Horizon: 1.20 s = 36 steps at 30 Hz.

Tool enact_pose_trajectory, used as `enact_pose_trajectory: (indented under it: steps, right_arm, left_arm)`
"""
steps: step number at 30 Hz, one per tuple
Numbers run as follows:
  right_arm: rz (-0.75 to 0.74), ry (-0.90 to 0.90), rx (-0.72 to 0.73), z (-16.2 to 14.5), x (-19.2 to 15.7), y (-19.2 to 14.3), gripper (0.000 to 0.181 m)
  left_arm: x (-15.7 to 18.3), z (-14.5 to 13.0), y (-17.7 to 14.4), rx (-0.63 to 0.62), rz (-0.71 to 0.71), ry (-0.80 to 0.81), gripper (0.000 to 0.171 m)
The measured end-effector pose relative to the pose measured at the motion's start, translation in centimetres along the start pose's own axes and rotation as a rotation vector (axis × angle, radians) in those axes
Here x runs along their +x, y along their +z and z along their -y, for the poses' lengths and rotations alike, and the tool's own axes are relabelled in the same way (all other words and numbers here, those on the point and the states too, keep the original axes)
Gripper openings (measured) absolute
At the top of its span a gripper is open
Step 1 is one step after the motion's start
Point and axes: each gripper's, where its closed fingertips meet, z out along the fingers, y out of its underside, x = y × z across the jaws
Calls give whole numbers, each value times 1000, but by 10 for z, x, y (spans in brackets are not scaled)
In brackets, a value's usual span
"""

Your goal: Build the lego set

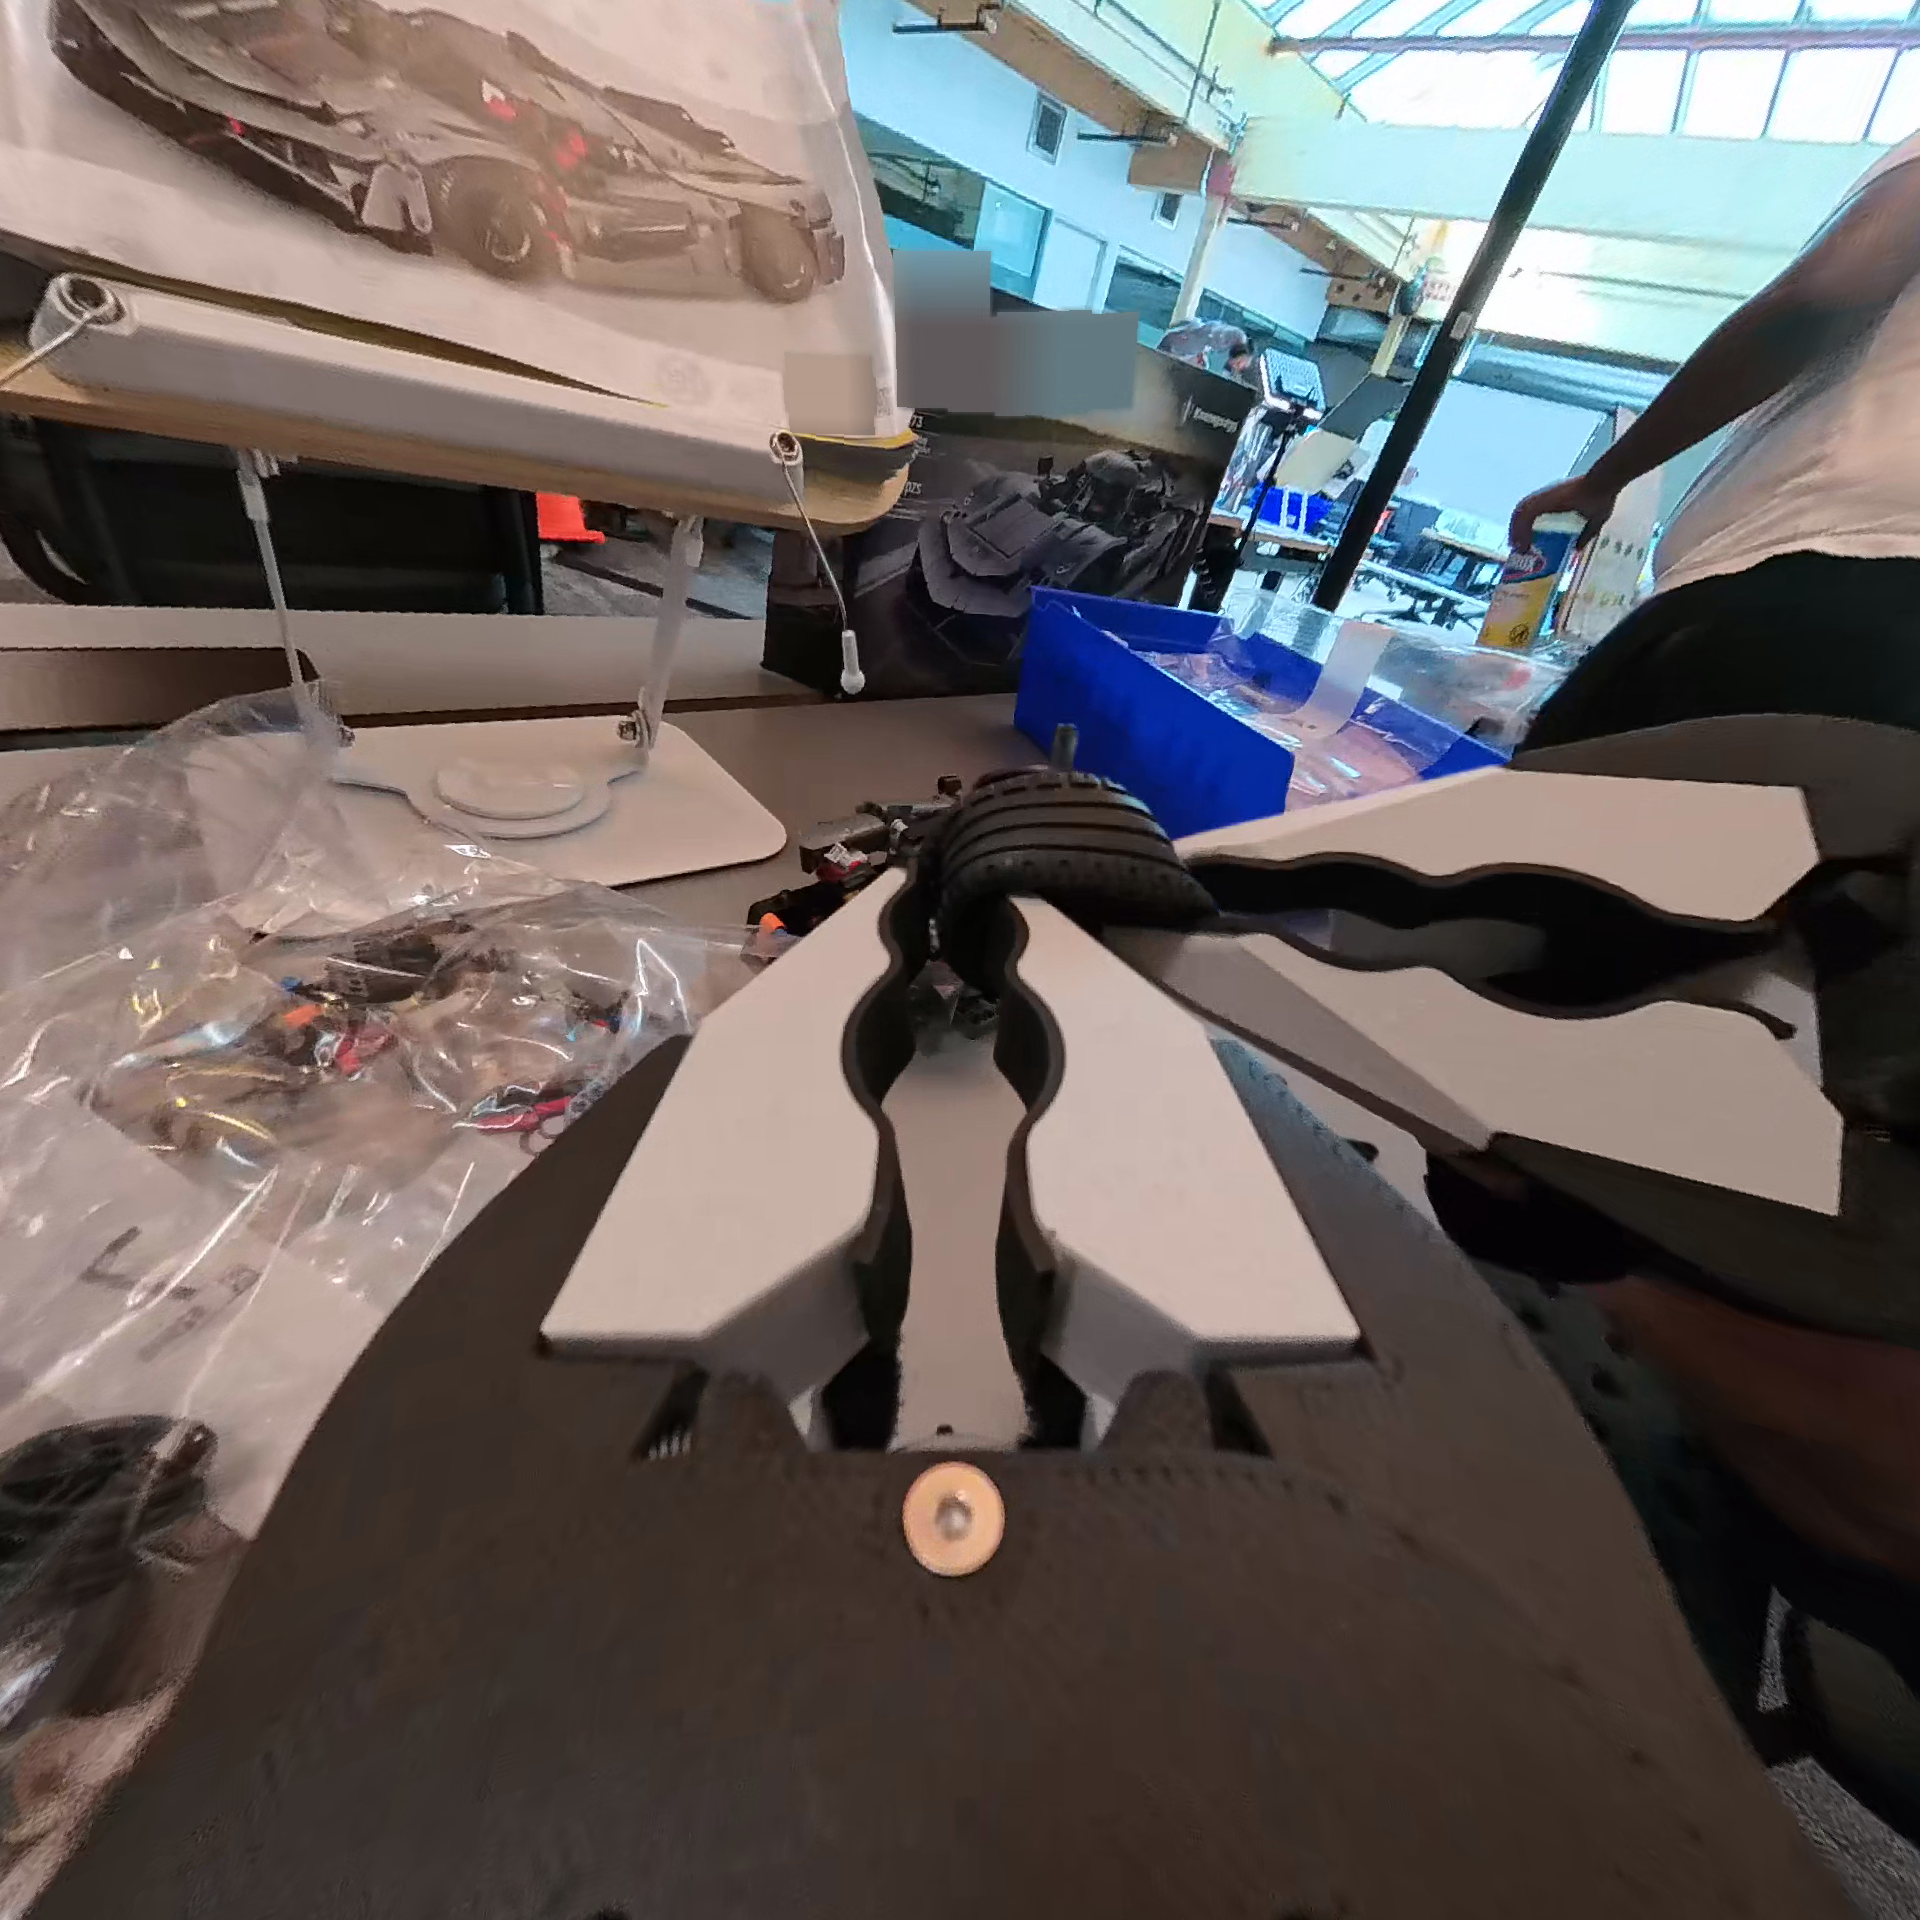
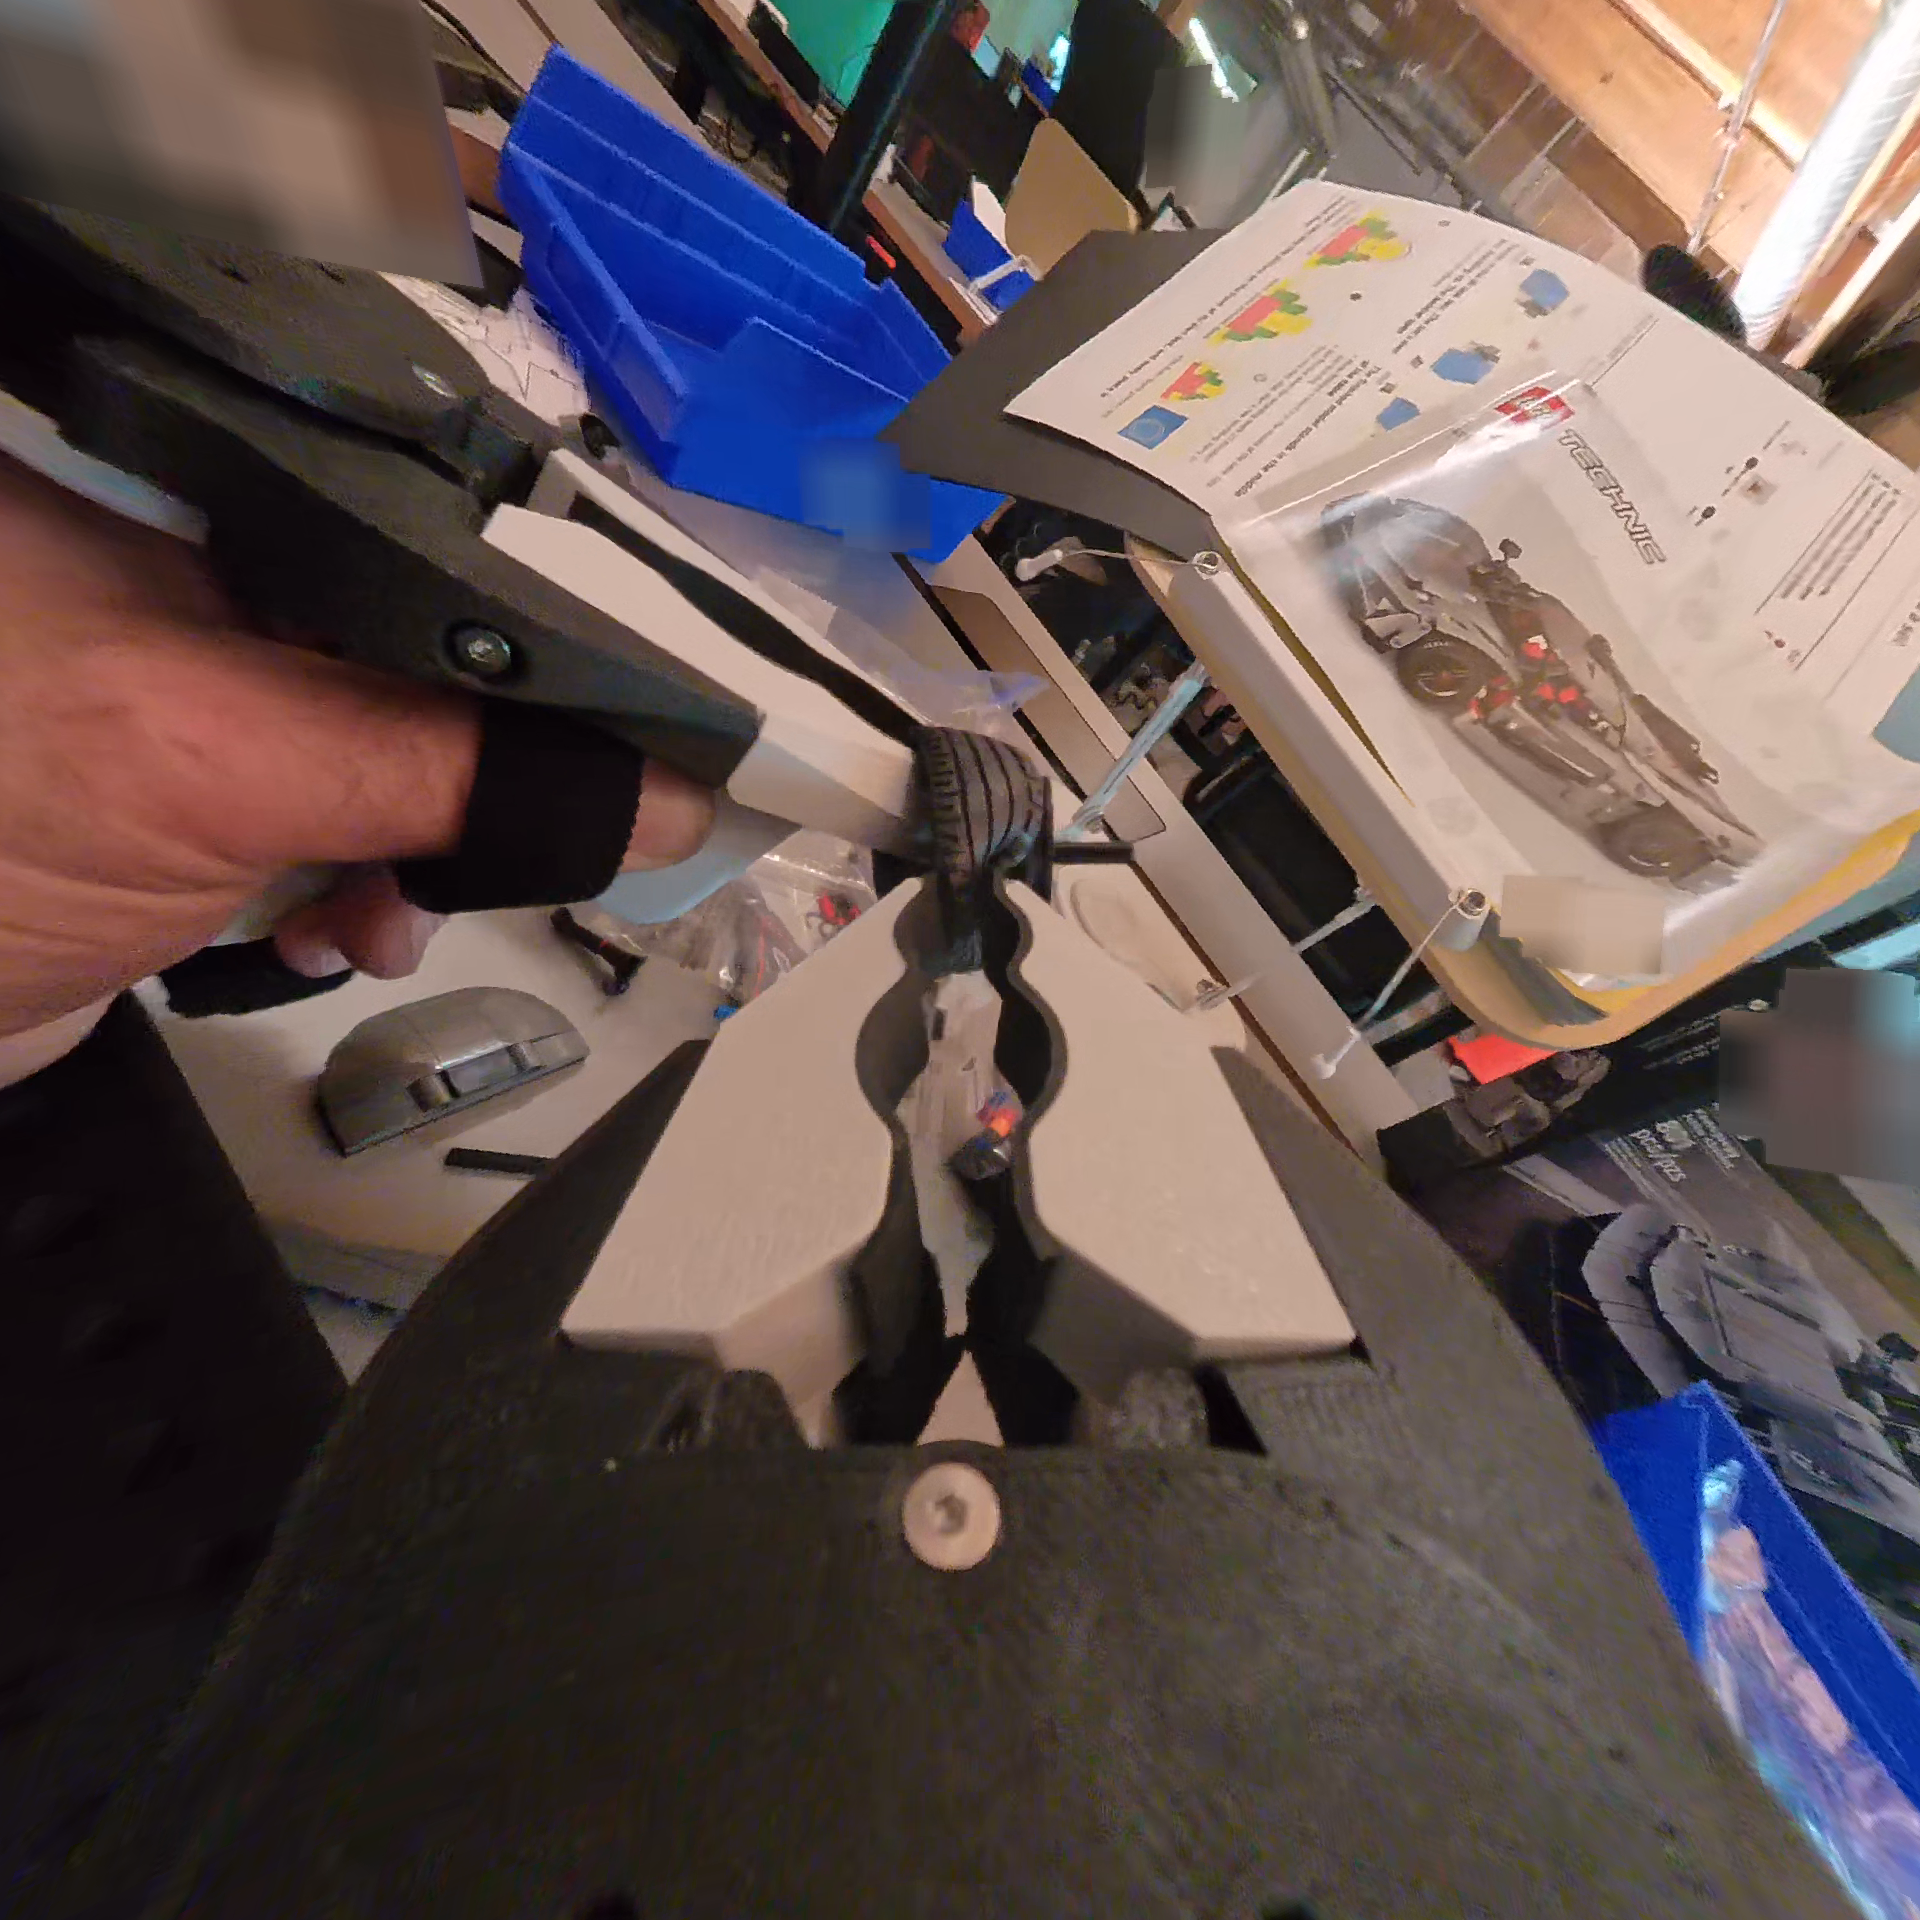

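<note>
A black Lego tyre (image 1: 1049, 842) on its wheel is held in the air between both grippers. My left gripper (image 1: 961, 899) is shut on its near edge. My right gripper (image 1: 1195, 894) reaches in from the right and clamps its right side. In the right wrist view my right gripper (image 2: 964, 899) is shut on the tyre (image 2: 977, 810), and the left gripper (image 2: 902, 792), held by a hand, grips it from the left. A thin black axle (image 2: 1091, 852) sticks out of the wheel. The partly built black car chassis (image 1: 862, 842) lies on the table just behind.
Clear bags of small parts (image 1: 364, 987) lie at the left. The instruction booklet (image 1: 468, 156) rests on a white stand (image 1: 623, 821). A blue bin (image 1: 1143, 707) and the set's box (image 1: 1039, 540) stand behind. A grey fender piece (image 2: 447, 1060) lies on the table. A person (image 1: 1787, 436) stands at the right. The tips of both grippers are at nearly the same place.
</note>
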Motion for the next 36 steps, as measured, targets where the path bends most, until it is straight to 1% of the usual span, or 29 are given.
enact_pose_trajectory:
  steps: [4,5,7,9,10,11,12,14,17,18,20,22,23,24,26,27,29,30,32,35,36]
  right_arm:
    - [59,30,24,1,-10,-1,2]
    - [88,79,35,1,-10,-1,3]
    - [121,96,31,-3,-12,-3,2]
    - [200,186,85,0,-13,-10,5]
    - [232,235,104,-2,-10,-15,9]
    - [255,264,112,-4,-6,-19,18]
    - [288,292,143,-4,-4,-25,20]
    - [368,381,216,0,5,-37,20]
    - [555,502,269,0,9,-52,18]
    - [595,553,286,-2,15,-57,19]
    - [628,673,341,-4,34,-66,20]
    - [600,733,302,-15,45,-60,18]
    - [642,763,281,-17,40,-58,24]
    - [724,810,281,-14,32,-58,35]
    - [870,918,295,-6,20,-58,48]
    - [919,949,318,-2,18,-60,46]
    - [968,971,348,3,14,-63,35]
    - [985,960,330,2,10,-63,34]
    - [1002,953,350,5,9,-66,32]
    - [1115,1052,417,14,12,-78,28]
    - [1138,1081,428,16,11,-80,29]
  left_arm:
    - [3,3,-1,19,-7,-2,2]
    - [2,1,0,11,-12,-7,2]
    - [3,-2,0,-6,-10,13,2]
    - [8,-4,-2,-10,-45,33,2]
    - [11,-4,-4,-9,-66,57,2]
    - [12,-6,-4,-23,-72,72,2]
    - [16,-5,-5,-22,-103,77,3]
    - [30,-4,-4,-14,-167,139,3]
    - [42,0,-3,-3,-198,201,3]
    - [40,1,-3,0,-188,198,3]
    - [38,3,-6,7,-185,226,2]
    - [49,5,-9,24,-249,280,3]
    - [55,8,-11,48,-276,304,3]
    - [58,10,-10,56,-275,320,3]
    - [67,7,-10,54,-313,361,3]
    - [71,6,-10,57,-330,381,3]
    - [74,4,-11,56,-334,412,3]
    - [73,5,-12,60,-337,416,3]
    - [74,5,-16,62,-359,420,3]
    - [86,11,-25,112,-437,426,3]
    - [87,12,-27,116,-440,438,3]
